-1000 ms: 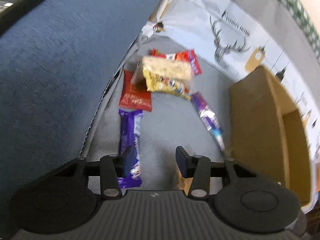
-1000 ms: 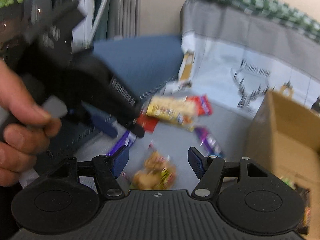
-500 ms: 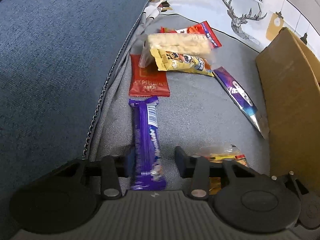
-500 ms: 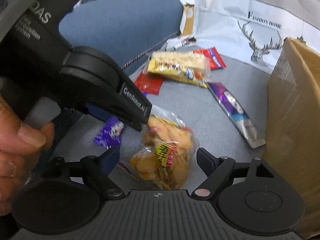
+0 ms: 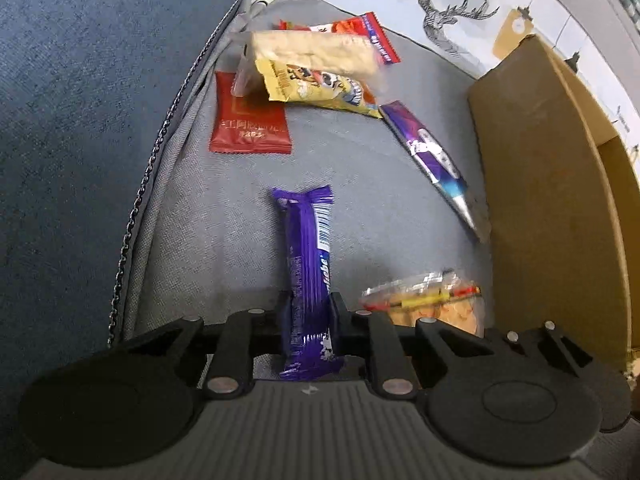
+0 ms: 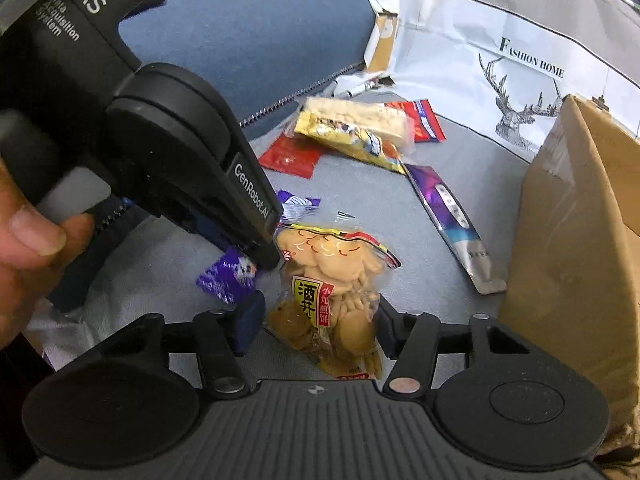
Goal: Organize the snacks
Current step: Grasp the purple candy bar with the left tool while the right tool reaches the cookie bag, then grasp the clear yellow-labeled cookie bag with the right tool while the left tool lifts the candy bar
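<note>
Left wrist view: my left gripper [image 5: 310, 314] has closed since half a second ago and now pinches the glossy purple chocolate bar [image 5: 308, 264], low in the frame's centre on the woven grey cushion [image 5: 224, 216]. In the right wrist view my right gripper [image 6: 320, 322] has narrowed onto the crinkly clear bag of round biscuits [image 6: 334, 300], its pads touching both sides, at bottom centre. A flat red sachet [image 5: 250, 114] and yellow packet [image 5: 316, 86] lie at upper centre; the stiff brown cardboard box [image 5: 548, 184] stands at right.
</note>
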Available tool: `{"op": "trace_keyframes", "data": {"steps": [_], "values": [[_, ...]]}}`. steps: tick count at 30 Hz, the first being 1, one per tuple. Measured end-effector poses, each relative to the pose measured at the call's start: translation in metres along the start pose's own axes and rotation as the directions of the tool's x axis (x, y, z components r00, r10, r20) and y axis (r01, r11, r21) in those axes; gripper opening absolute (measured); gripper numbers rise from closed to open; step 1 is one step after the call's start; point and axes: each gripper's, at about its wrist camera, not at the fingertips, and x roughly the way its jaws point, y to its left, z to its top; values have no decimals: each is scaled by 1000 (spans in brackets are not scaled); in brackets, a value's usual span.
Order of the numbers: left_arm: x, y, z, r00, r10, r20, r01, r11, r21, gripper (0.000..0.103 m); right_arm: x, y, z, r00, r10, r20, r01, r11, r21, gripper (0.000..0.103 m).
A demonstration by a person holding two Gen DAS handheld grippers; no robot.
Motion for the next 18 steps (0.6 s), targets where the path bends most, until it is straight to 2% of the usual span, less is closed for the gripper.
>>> {"op": "trace_keyframes", "data": {"steps": [3,10,18], "values": [[1,-2,3,1000,13,8,-13,1000,-5,23,5,-2,-3,1000,9,-30,-9,1000,0,61],[5,-6,4,999,28,15,-28,999,26,28,7,-8,2,1000,8,-30,-7,999,41,62],[5,-14,0,998,58,40,-61,994,87,26,8,-7,1,1000,0,-28,1,999,40,62]]}}
